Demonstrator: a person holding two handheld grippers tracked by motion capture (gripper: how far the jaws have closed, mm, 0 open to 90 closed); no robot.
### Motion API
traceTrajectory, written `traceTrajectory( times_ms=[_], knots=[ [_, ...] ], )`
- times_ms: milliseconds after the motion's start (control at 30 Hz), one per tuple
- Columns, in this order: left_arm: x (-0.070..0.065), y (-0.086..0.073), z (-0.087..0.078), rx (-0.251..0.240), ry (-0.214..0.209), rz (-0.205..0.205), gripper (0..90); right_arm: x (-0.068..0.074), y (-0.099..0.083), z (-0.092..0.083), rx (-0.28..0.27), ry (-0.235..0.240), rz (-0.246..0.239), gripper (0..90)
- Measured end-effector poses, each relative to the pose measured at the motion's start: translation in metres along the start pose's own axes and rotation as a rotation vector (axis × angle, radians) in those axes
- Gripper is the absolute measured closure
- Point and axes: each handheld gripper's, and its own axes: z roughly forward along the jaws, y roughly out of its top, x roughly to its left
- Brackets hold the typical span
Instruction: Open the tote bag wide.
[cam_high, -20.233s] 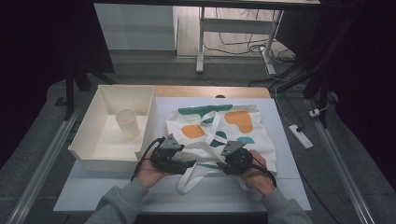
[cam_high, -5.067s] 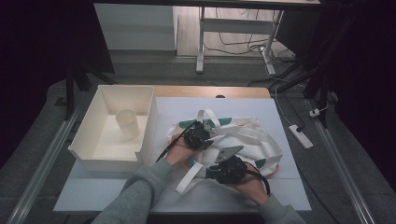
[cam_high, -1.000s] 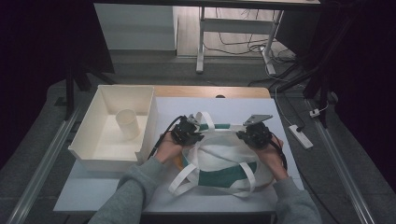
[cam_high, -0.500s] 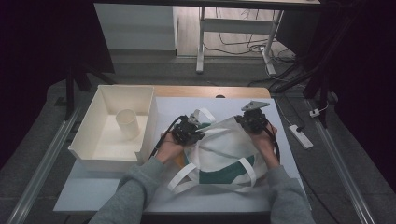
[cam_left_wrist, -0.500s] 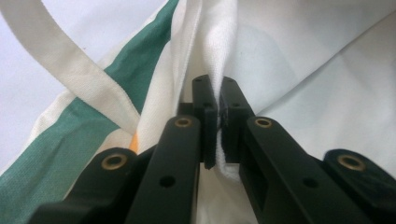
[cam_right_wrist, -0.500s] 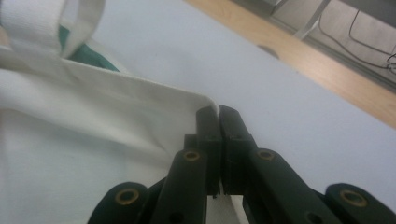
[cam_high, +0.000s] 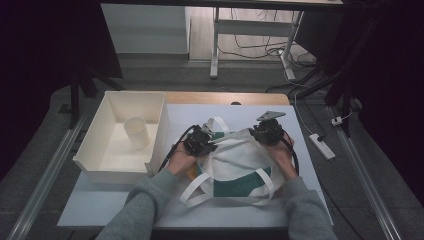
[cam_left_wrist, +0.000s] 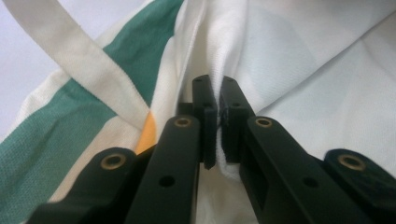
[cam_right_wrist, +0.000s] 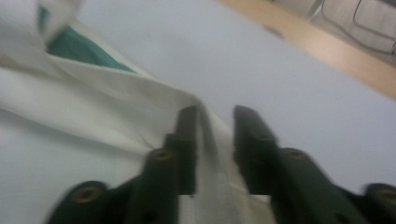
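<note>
A white tote bag (cam_high: 235, 167) with green and orange print lies folded on the table, its straps trailing toward the near edge. My left gripper (cam_high: 212, 146) sits at the bag's far left corner, shut on a fold of the fabric; the left gripper view shows the jaws (cam_left_wrist: 218, 112) pinching white cloth (cam_left_wrist: 303, 70). My right gripper (cam_high: 264, 134) is at the bag's far right corner. Its jaws (cam_right_wrist: 215, 126) have just been opening, and the bag's hem (cam_right_wrist: 93, 93) still lies loose in the gap between them.
A white bin (cam_high: 157, 112) with a pale cup (cam_high: 136, 132) inside stands at the left of the table. A white power strip (cam_high: 320, 146) lies off the right edge. Bare table surface (cam_high: 235, 112) stretches beyond the bag to a wooden strip (cam_high: 225, 98).
My right gripper has moved toward the far side with the bag's corner, then opened its jaws. The bag's top layer now lies folded farther over. The left gripper has stayed put.
</note>
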Motion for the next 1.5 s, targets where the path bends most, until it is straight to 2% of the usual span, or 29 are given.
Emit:
traceTrajectory(
  times_ms=[33, 100, 133, 233, 300, 367, 467, 500, 600, 800, 900, 967, 1167, 1400, 1500],
  knots=[
    [0.001, -0.001, 0.0, -0.002, -0.008, -0.006, 86.3, 0.003, 0.003, -0.011, -0.03, 0.003, 0.003, 61.0],
    [0.001, -0.001, 0.001, -0.003, -0.009, -0.005, 86.3, 0.011, 0.009, -0.034, -0.059, 0.066, 0.015, 58.7],
    [0.001, 0.0, 0.001, -0.003, -0.009, -0.007, 86.3, 0.02, 0.011, -0.046, -0.061, 0.119, 0.003, 58.4],
    [0.0, 0.0, 0.001, -0.002, -0.003, 0.002, 86.3, 0.048, 0.011, -0.074, -0.04, 0.216, -0.06, 55.7],
    [0.0, 0.0, 0.0, -0.002, -0.003, 0.001, 86.3, 0.063, 0.009, -0.087, -0.026, 0.271, -0.075, 54.4],
    [-0.001, 0.0, 0.0, 0.0, 0.0, 0.006, 86.3, 0.082, 0.001, -0.098, -0.006, 0.347, -0.089, 52.5],
    [-0.001, 0.0, 0.0, 0.001, 0.0, 0.008, 86.3, 0.104, -0.011, -0.106, 0.053, 0.376, -0.139, 50.7],
    [-0.001, 0.0, 0.0, 0.002, 0.0, 0.008, 86.3, 0.107, -0.015, -0.108, 0.061, 0.383, -0.136, 51.1],
    [-0.002, 0.0, 0.0, 0.004, 0.003, 0.009, 86.3, 0.114, -0.029, -0.112, 0.108, 0.431, -0.124, 59.6],
    [-0.002, 0.0, 0.001, 0.007, -0.004, 0.003, 86.2, 0.127, -0.061, -0.11, 0.206, 0.479, -0.104, 72.8],
    [-0.002, 0.0, 0.002, 0.015, -0.007, 0.006, 86.2, 0.134, -0.075, -0.108, 0.226, 0.504, -0.079, 83.7],
    [-0.002, -0.001, 0.003, 0.017, -0.01, 0.007, 86.2, 0.142, -0.085, -0.105, 0.264, 0.508, -0.09, 89.1],
    [-0.004, -0.001, 0.004, 0.028, -0.01, 0.015, 86.1, 0.16, -0.096, -0.098, 0.321, 0.47, -0.135, 90.0],
    [-0.002, -0.002, 0.005, 0.031, -0.015, 0.01, 86.0, 0.164, -0.098, -0.097, 0.309, 0.459, -0.154, 90.0],
    [-0.003, -0.002, 0.005, 0.03, -0.008, 0.01, 86.1, 0.16, -0.094, -0.096, 0.313, 0.475, -0.169, 90.0]
  ],
)
